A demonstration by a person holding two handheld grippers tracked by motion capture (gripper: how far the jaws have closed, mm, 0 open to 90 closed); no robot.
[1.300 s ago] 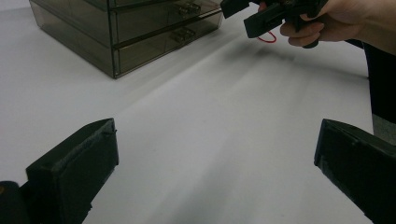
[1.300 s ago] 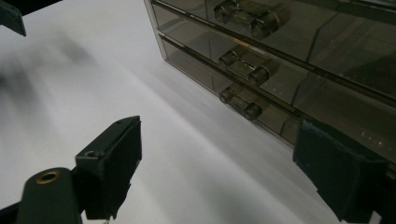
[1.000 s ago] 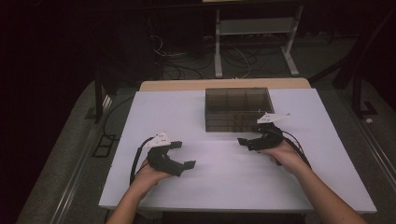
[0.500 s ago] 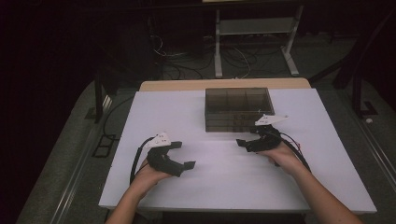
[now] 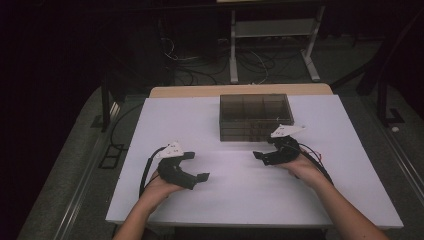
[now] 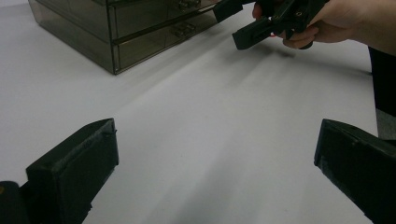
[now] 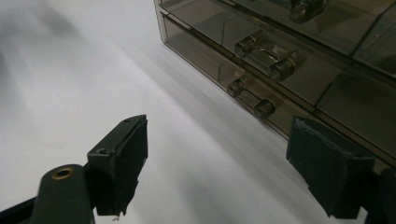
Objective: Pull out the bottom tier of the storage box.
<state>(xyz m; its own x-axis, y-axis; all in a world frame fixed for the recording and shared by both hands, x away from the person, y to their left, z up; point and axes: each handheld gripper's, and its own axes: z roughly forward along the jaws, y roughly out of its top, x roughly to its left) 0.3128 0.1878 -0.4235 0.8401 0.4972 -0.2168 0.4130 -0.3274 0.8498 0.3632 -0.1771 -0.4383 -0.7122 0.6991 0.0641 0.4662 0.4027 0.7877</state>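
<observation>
We are looking at one smoky transparent drawer box (image 5: 255,116) standing in the upper middle of the high view, on the far part of the white table (image 5: 225,200). In the right gripper view it is filling the upper right of the frame, and we are counting two small knob-ended handles there clearly, the upper handle (image 7: 264,57) and the lower handle (image 7: 246,98), with a third one partly cut at the top edge. All drawers that we can see are sitting closed and flush with the front.

The right gripper (image 5: 264,156) is resting at the middle right of the high view, just in front of the box, with its jaws spread and nothing between them. The left gripper (image 5: 199,176) is lying at the lower left of centre, well apart from the box, also with jaws spread wide and holding nothing (in its own view the table is showing bare between the two black pads).

We are judging that the work is only at its beginning: no drawer is pulled out and no handle is touched. What is left seems to be nearly everything, namely bringing the right gripper to a handle, closing on it and drawing the drawer open.

We are counting two grippers, two hands, one box and one table.
</observation>
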